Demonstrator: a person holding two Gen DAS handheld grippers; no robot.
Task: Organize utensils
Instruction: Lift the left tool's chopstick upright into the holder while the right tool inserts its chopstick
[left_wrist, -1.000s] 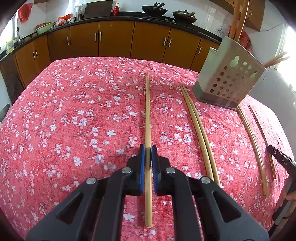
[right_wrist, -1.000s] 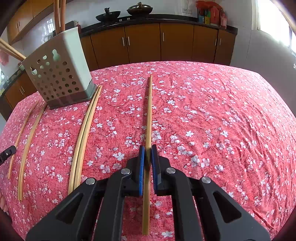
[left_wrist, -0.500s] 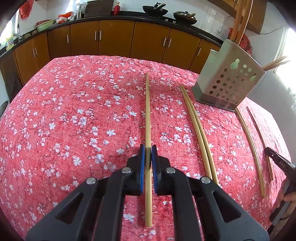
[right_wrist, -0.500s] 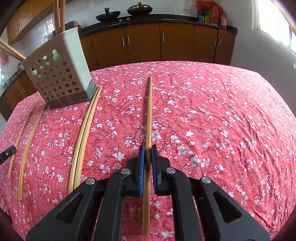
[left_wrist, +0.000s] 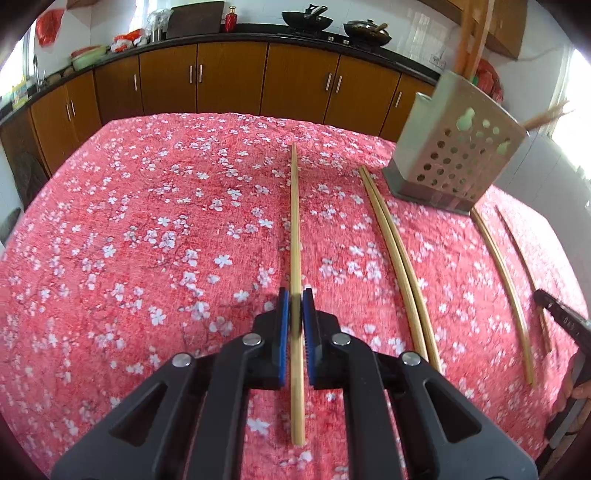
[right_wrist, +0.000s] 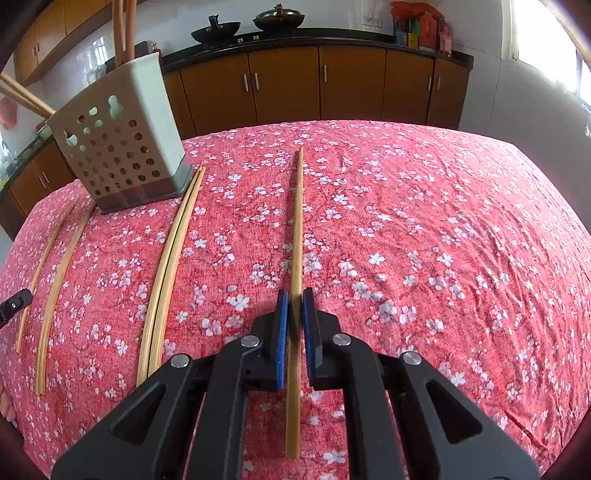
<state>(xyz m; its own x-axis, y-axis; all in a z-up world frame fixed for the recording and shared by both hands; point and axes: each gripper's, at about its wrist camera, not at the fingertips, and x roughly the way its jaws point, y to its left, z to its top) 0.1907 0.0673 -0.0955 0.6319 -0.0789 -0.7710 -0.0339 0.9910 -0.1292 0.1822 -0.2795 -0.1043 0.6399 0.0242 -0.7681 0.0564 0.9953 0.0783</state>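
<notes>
A: Start with the left hand-held gripper (left_wrist: 295, 301). What are its blue pads doing?

B: They are pinched onto a long pale bamboo chopstick (left_wrist: 294, 221). The stick runs straight ahead between the pads, its far tip out over the red tablecloth with white blossoms (left_wrist: 147, 229) and its near end behind the pads, between the black arms.

A: And the right hand-held gripper (right_wrist: 295, 301)?

B: The same posture: blue pads pressed onto a second bamboo chopstick (right_wrist: 297, 221), which points away toward the far edge of the table. I cannot tell whether either stick's far tip touches the cloth.

A: What lies beside them?

B: In the left wrist view, to the right of the held stick, a pair of bamboo chopsticks (left_wrist: 391, 243) lies flat on the cloth, the two touching along their length. Further right lie a single curved-looking bamboo chopstick (left_wrist: 506, 288) and a thinner, darker stick (left_wrist: 524, 258) at the table's edge.

A: And the holder?

B: A grey perforated plastic utensil holder (left_wrist: 461, 158) stands upright at the far ends of those sticks, with several wooden sticks already standing in it. In the right wrist view it sits on the left, just beside the pair's far tips.

A: Behind the table?

B: Brown wooden cabinets (left_wrist: 229, 77) under a dark counter carrying two black woks.
</notes>
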